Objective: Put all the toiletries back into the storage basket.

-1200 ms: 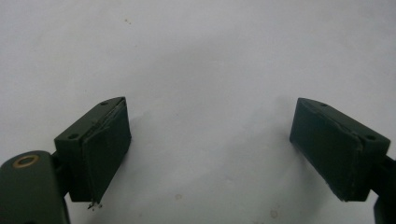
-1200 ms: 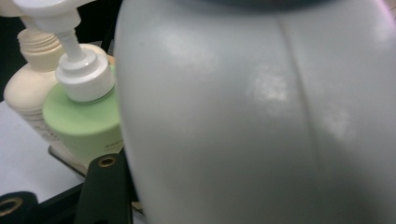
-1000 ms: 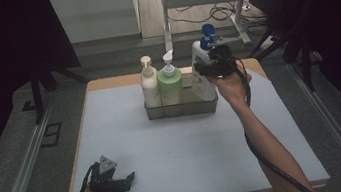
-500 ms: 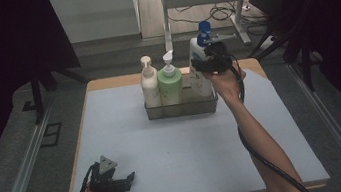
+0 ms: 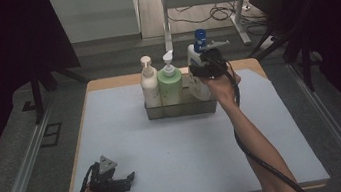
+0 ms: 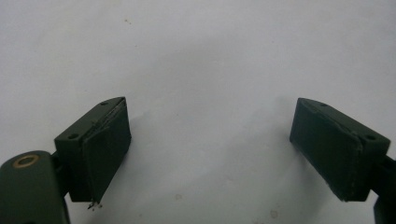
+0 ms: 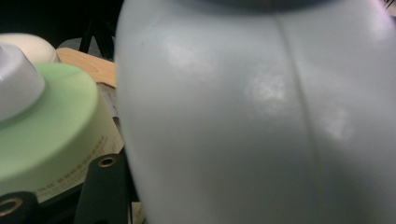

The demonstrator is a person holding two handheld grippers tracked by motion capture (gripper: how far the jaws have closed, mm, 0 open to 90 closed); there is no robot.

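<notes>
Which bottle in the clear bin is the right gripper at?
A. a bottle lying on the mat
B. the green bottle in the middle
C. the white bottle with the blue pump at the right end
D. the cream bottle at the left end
C: the right gripper is against the white bottle with the blue pump, beside the green bottle in the clear bin.

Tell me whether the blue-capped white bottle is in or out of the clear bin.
Partly out. The white bottle, at the right gripper, stands higher than the cream bottle and green bottle; its base remains inside the bin.
</notes>
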